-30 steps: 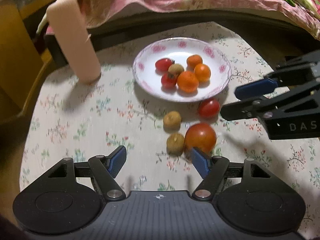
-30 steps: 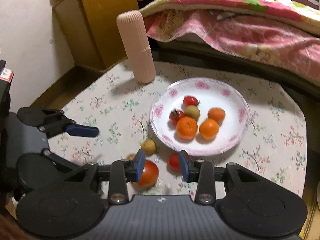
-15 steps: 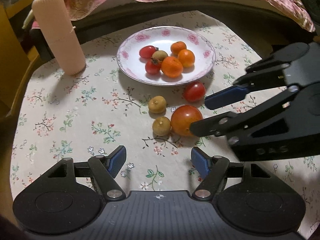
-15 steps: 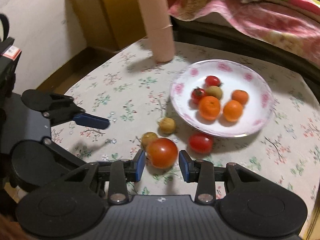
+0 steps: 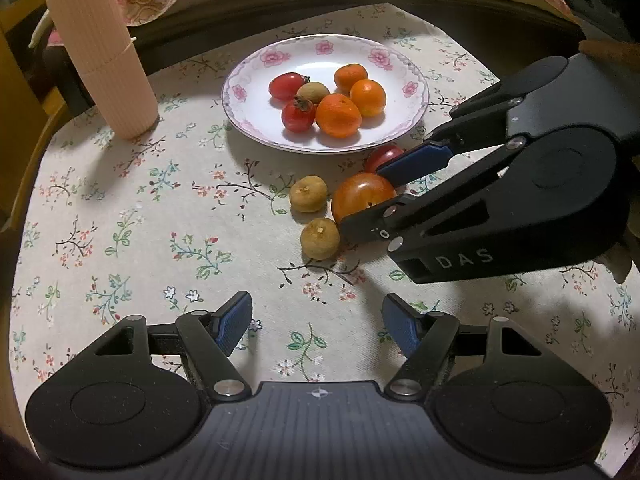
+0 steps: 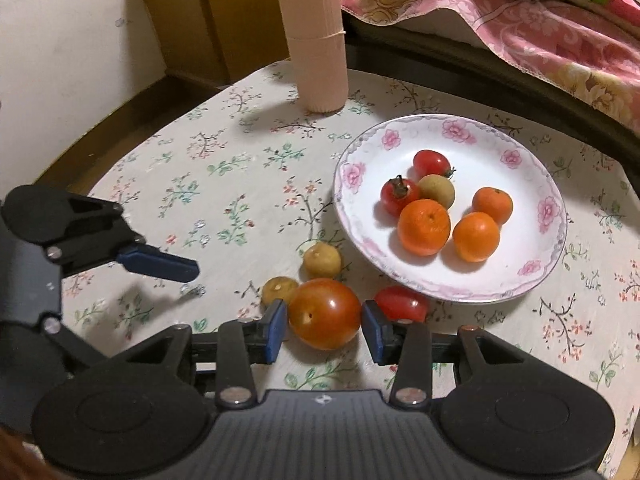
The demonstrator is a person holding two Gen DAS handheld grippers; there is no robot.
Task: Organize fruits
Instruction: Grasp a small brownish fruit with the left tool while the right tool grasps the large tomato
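In the left wrist view, the left gripper (image 5: pixel 317 322) hangs over the flowered worktop (image 5: pixel 120 216) with its jaws apart and nothing between them. Ahead, the right gripper (image 5: pixel 384 196) reaches in from the right, its blue pads on either side of the large tomato (image 5: pixel 360 200). Two small tan fruits (image 5: pixel 308 199) lie just beside that tomato, and a small red tomato (image 5: pixel 382 158) sits close to the rim of the flowered plate (image 5: pixel 248 92), which holds three oranges, two small tomatoes and one tan fruit. A ribbed pink bottle (image 5: pixel 100 48) stands upright at the far left. In the right wrist view, the large tomato rests on the worktop between the right gripper's pads, whose jaws are opening, with a slim gap showing on each side of the fruit.
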